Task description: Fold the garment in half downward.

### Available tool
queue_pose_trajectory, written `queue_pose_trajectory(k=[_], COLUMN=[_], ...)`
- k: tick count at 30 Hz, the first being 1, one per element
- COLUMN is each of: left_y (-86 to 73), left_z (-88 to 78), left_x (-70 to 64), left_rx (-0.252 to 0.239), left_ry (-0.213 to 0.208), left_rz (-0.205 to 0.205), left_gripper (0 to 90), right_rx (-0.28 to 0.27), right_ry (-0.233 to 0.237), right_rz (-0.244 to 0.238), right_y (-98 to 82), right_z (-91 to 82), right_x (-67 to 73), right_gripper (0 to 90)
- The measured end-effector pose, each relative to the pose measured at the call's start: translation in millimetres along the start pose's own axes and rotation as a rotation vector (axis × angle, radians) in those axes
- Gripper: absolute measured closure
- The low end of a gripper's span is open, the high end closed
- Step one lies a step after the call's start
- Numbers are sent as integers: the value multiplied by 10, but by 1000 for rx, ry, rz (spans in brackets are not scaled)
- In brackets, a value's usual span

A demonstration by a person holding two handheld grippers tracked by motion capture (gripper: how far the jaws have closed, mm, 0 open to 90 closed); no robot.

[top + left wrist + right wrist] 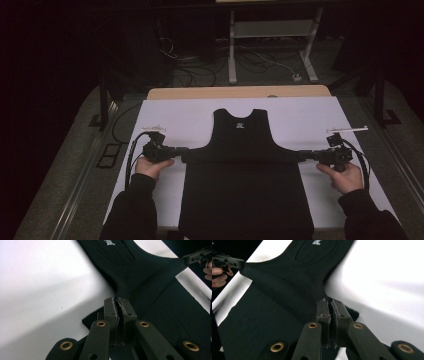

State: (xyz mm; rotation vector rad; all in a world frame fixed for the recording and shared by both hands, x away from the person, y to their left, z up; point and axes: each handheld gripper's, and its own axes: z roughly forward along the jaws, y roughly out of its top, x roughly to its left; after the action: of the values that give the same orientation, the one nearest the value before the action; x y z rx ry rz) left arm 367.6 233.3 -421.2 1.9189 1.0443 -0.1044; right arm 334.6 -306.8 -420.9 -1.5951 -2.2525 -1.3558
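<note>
The desk (pixel 310 112), covered in white, carries a black sleeveless top (pixel 245 170) laid flat along its middle, neck toward the far edge and hem hanging at the near edge. A fold line runs across the garment at armhole height, where each side corner is drawn outward toward the desk's left and right edges.

The left gripper (pixel 184 151) has its jaws closed tight on the top's left corner; in the left gripper view the pads (pixel 113 312) pinch a ridge of dark cloth. The right gripper (pixel 303 155) is likewise clamped on the right corner, fabric bunched between its pads (pixel 325 311).

The step in hand looks like a fold of the upper part over the body. To do it well, I would keep both grips level and evenly tensioned, so the crease stays straight across and parallel to the near edge, and move both hands together so neither side drags.

No containers are on the desk.
</note>
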Motion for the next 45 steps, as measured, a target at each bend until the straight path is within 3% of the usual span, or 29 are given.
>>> queue_pose_trajectory(k=[11,20,45], left_y=[-110,-169,-223], left_z=[22,30,-33], left_x=[-54,-100,-148], left_rx=[82,125,142], left_ry=[-19,-38,-58], left_rz=[-19,-7,-19], left_gripper=[847,847,847], right_rx=[50,73,113], right_ry=[13,25,49], right_rz=[22,44,58], right_y=[-121,-184,-291], right_z=[-11,-45,-104], right_x=[22,43,96], right_gripper=[840,840,840])
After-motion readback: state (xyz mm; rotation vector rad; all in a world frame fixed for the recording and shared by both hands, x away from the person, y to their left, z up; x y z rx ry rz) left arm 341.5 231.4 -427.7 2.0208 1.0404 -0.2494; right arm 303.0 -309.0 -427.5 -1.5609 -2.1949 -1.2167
